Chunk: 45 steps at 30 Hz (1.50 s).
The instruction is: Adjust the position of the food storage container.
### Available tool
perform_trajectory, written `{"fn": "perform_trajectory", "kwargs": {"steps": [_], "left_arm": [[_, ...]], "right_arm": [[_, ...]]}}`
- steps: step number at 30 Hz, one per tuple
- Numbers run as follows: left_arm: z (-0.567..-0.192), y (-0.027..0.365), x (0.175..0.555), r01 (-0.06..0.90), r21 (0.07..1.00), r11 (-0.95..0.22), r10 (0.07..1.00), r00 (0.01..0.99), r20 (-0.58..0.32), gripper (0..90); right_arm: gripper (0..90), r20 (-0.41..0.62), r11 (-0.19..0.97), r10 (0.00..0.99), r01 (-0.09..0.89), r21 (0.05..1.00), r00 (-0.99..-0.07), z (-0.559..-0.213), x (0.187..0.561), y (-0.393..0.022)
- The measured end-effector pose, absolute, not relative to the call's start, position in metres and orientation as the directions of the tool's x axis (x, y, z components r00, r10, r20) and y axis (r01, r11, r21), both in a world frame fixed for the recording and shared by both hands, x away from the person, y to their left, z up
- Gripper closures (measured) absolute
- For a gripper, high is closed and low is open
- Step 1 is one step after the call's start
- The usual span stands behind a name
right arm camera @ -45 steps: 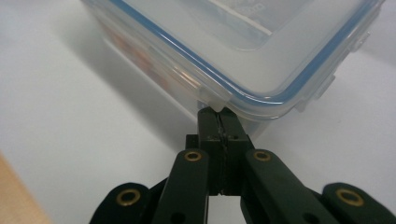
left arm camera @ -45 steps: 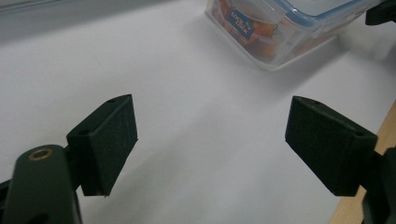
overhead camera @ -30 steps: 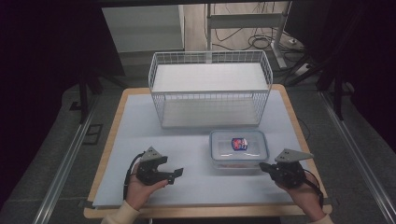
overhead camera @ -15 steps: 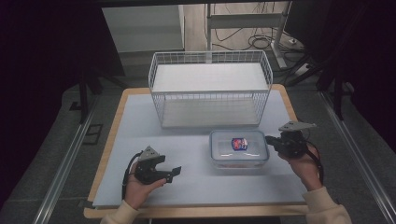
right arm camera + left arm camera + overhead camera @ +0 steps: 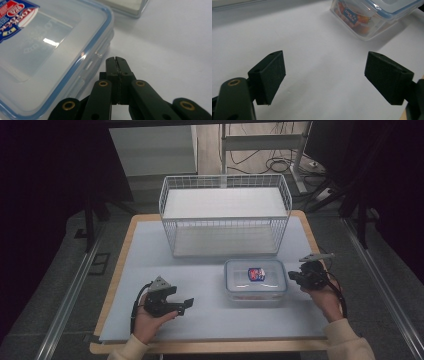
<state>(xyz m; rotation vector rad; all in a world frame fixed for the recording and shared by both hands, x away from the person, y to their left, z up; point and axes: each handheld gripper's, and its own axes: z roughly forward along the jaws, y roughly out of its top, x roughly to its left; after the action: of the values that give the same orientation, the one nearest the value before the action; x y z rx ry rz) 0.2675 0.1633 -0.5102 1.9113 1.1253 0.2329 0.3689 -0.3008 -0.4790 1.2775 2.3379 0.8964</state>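
Right now the clear lidded container [image 5: 255,279] (blue seal, a red-and-blue label on its lid) sits on the surface [image 5: 210,315] just in front of the white wire basket [image 5: 225,215]. Your right hand-held gripper [image 5: 116,61] is clenched with nothing between its jaws, tips just beside the container's side latch. Your left hand-held gripper [image 5: 324,75] is released wide, well apart from the container over bare surface.

The high view looks forward and down from the near side over the whole table [image 5: 140,265]. The left gripper view sits low over the near left, facing right toward the box [image 5: 372,17]. The right gripper view sits close against the box's [image 5: 50,50] right edge, facing left. All three share the box [image 5: 255,279].
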Motion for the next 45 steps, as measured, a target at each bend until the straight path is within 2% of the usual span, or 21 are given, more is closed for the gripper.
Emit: {"fn": "perform_trajectory", "kwargs": {"steps": [3,12,22,29,35,38,45], "left_arm": [[-0.509,0.164,0.267,0.608,0.768,-0.203,0.781,0.573,-0.248,17.6],[-0.509,0.166,0.268,0.614,0.766,-0.190,0.787,0.562,-0.255,17.6],[-0.508,0.171,0.270,0.617,0.768,-0.174,0.795,0.548,-0.260,17.6],[-0.508,0.174,0.271,0.618,0.769,-0.164,0.800,0.540,-0.263,17.6],[-0.508,0.174,0.271,0.618,0.769,-0.162,0.801,0.538,-0.263,17.5],[-0.507,0.175,0.270,0.617,0.771,-0.158,0.803,0.534,-0.264,17.5],[-0.507,0.178,0.271,0.619,0.771,-0.150,0.807,0.527,-0.266,17.5]], "right_arm": [[89.8,0.049,0.398,0.828,0.647,0.650,-0.559,-0.485,0.372,-0.297],[89.9,0.072,0.403,0.811,0.643,0.652,-0.581,-0.487,0.371,-0.287],[89.9,0.067,0.447,0.765,0.603,0.661,-0.640,-0.491,0.371,-0.239],[89.9,0.058,0.463,0.750,0.585,0.666,-0.659,-0.493,0.368,-0.221],[89.9,0.089,0.445,0.745,0.592,0.672,-0.661,-0.494,0.368,-0.224],[89.8,0.071,0.444,0.752,0.584,0.680,-0.656,-0.492,0.367,-0.228],[89.7,0.109,0.384,0.771,0.594,0.707,-0.628,-0.487,0.357,-0.255]]}}
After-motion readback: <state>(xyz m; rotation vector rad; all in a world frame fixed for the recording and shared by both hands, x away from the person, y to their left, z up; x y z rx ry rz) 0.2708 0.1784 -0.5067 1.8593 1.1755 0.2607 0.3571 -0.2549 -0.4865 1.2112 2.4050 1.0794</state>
